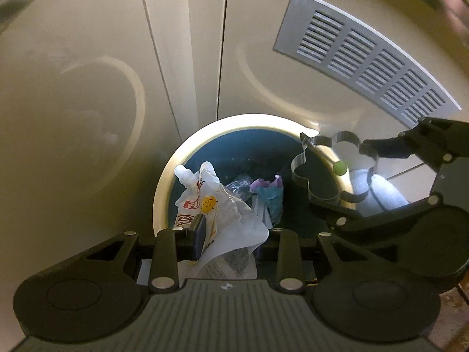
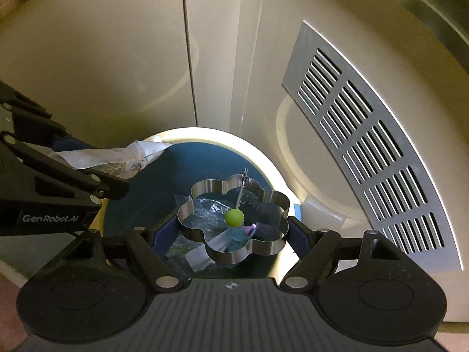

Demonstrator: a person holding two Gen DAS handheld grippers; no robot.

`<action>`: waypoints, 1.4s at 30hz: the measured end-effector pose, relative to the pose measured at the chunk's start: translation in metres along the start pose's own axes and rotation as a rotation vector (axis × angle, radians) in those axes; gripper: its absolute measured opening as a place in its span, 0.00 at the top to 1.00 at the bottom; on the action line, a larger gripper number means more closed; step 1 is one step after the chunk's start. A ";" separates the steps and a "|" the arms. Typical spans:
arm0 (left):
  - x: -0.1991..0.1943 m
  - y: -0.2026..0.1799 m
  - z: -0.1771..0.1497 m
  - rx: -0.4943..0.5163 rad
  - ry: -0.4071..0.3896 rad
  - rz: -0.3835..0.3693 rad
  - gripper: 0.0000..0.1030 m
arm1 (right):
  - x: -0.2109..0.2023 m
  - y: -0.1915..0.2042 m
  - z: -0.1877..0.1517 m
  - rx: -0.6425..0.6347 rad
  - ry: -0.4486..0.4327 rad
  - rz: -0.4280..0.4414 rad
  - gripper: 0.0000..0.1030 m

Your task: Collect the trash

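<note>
Both pieces hang above the bin (image 2: 272, 173), which already holds some trash: the left hand-held gripper (image 1: 231, 231) seems clamped on a plastic wrapper (image 1: 225, 214), the right hand-held gripper (image 2: 231, 231) on a flower-shaped metal ring (image 2: 234, 220), neither yet released.

Round bin (image 1: 160, 193) with pale cream rim stands against beige cabinet doors (image 1: 88, 88), dark blue-green liner inside. In it: crumpled clear plastic wrapper (image 1: 239, 183) and purple-teal scrap (image 1: 271, 193) on bottom; further white scrap (image 2: 202, 256) beside them in right wrist view. Metal vent grille (image 2: 375, 152) set in cabinet door right of bin. Floor beneath bin barely visible, surface unclear.
</note>
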State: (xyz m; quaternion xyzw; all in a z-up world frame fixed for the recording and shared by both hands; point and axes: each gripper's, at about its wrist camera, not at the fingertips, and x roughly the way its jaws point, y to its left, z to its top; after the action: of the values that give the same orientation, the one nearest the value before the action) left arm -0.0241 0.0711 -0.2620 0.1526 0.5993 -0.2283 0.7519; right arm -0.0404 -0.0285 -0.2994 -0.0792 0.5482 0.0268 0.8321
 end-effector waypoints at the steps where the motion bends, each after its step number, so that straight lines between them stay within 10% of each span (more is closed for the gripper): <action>1: 0.003 0.000 0.000 0.000 0.006 0.001 0.66 | 0.000 0.000 0.000 -0.001 0.006 -0.001 0.22; 13: 0.041 0.007 0.008 -0.013 0.060 -0.008 0.64 | 0.025 0.006 0.008 -0.028 0.087 0.002 0.21; 15: 0.040 0.009 0.009 -0.009 0.045 -0.005 0.53 | 0.026 0.006 0.009 -0.019 0.096 -0.001 0.20; 17: 0.039 0.012 0.009 -0.027 0.024 0.010 0.12 | 0.029 0.004 0.007 -0.019 0.109 -0.010 0.11; 19: 0.034 0.016 0.008 -0.052 0.001 0.002 0.02 | 0.028 0.003 0.006 -0.017 0.112 -0.004 0.10; 42: -0.068 0.000 -0.061 -0.096 -0.084 0.148 0.00 | -0.121 0.023 -0.049 -0.029 -0.203 -0.047 0.07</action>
State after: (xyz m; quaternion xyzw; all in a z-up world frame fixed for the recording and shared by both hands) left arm -0.0865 0.1127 -0.2098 0.1504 0.5646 -0.1493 0.7977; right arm -0.1359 -0.0086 -0.2098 -0.1010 0.4588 0.0228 0.8825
